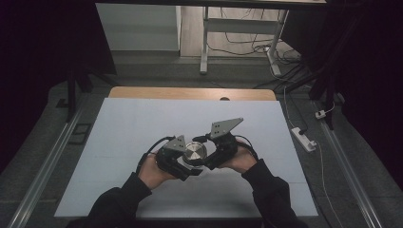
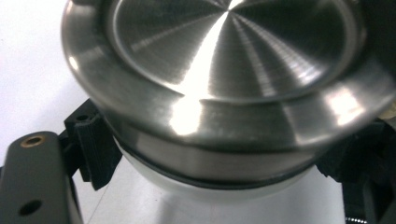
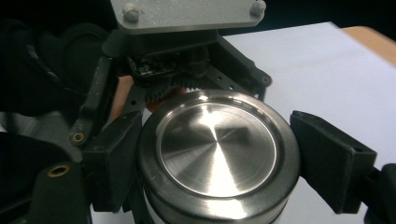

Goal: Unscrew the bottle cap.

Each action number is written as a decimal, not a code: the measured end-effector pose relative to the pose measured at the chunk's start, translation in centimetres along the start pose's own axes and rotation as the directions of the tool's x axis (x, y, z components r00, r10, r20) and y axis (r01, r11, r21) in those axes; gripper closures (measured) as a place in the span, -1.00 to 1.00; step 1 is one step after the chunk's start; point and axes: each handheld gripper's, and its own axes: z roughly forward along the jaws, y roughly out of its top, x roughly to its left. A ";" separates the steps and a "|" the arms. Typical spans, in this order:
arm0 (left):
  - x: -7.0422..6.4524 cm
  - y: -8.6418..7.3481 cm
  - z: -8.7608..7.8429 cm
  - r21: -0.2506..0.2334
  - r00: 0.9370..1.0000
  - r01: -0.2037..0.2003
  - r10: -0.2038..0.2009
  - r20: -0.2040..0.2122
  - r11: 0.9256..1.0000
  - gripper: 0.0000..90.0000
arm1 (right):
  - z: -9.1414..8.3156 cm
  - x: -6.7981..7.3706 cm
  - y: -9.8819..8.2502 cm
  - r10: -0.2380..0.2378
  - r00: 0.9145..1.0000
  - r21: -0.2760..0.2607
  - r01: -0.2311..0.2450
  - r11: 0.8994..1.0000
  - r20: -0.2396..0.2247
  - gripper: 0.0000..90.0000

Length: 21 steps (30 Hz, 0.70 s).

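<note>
A round steel-lidded container (image 1: 195,153) is held up between my two grippers over the white table top (image 1: 142,123). Its brushed metal lid (image 3: 217,149) sits on a white body (image 2: 210,205). In the left gripper view, my left gripper (image 2: 219,158) is shut on the container just under the lid, a black pad (image 2: 93,144) pressing each side. My right gripper (image 3: 224,158) is shut on the lid's rim from the opposite side. In the high view the left gripper (image 1: 187,164) and right gripper (image 1: 205,151) meet at the container, a hand behind each.
The white board ends in a wooden strip (image 1: 190,92) at the far side. A power strip (image 1: 304,138) and cables lie on the floor to the right. Desk legs (image 1: 204,47) stand beyond the table, and a metal rail (image 1: 47,161) runs along the floor on the left.
</note>
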 end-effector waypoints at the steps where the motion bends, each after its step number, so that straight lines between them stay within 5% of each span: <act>1: 0.0 0.0 -0.1 -0.001 1.000 0.000 0.000 -0.012 1.000 -0.66 | 0.0 0.0 0.0 0.016 1.000 -0.004 -0.016 1.000 0.003 -0.60; 3: 0.0 0.0 -0.2 -0.004 1.000 0.008 -0.008 -0.026 1.000 -0.66 | 0.1 0.5 0.3 0.059 0.996 0.014 -0.060 0.998 0.064 -0.87; 7: 0.0 0.0 -0.4 -0.001 0.997 0.028 -0.028 -0.077 1.000 -0.66 | -0.1 1.2 0.6 0.102 0.987 -0.003 -0.102 0.995 0.128 -0.94; 8: 0.1 0.0 -0.5 -0.002 0.994 0.041 -0.041 -0.097 0.999 -0.66 | 0.0 2.0 0.9 0.107 0.972 0.002 -0.110 0.994 0.211 -0.94; 10: 0.2 -0.1 -0.5 -0.001 0.993 0.047 -0.047 -0.104 0.999 -0.66 | 0.1 2.2 0.9 0.103 0.966 0.005 -0.108 0.994 0.238 -0.94; 13: 0.3 -0.1 -0.6 -0.002 0.990 0.064 -0.064 -0.125 0.998 -0.66 | 0.8 3.4 1.1 0.121 0.927 0.006 -0.131 0.991 0.356 -0.88; 14: 0.3 -0.1 -0.6 -0.002 0.990 0.064 -0.064 -0.125 0.998 -0.66 | 1.0 3.6 1.1 0.113 0.918 0.014 -0.128 0.992 0.380 -0.87; 15: 0.3 -0.1 -0.7 -0.004 0.990 0.066 -0.066 -0.128 0.998 -0.66 | 1.0 3.6 1.1 0.113 0.918 0.014 -0.128 0.992 0.380 -0.87; 16: 0.3 -0.1 -0.7 -0.004 0.989 0.068 -0.068 -0.134 0.998 -0.66 | 1.5 4.0 1.1 0.108 0.895 0.021 -0.129 0.991 0.434 -0.86; 18: 0.3 -0.1 -0.7 -0.006 0.988 0.070 -0.070 -0.138 0.998 -0.66 | 1.7 4.2 1.2 0.104 0.890 0.016 -0.123 0.992 0.445 -0.85; 21: 0.3 -0.1 -0.5 -0.001 0.988 0.070 -0.070 -0.140 0.998 -0.66 | 2.1 4.7 1.3 0.106 0.869 0.001 -0.121 0.993 0.483 -0.76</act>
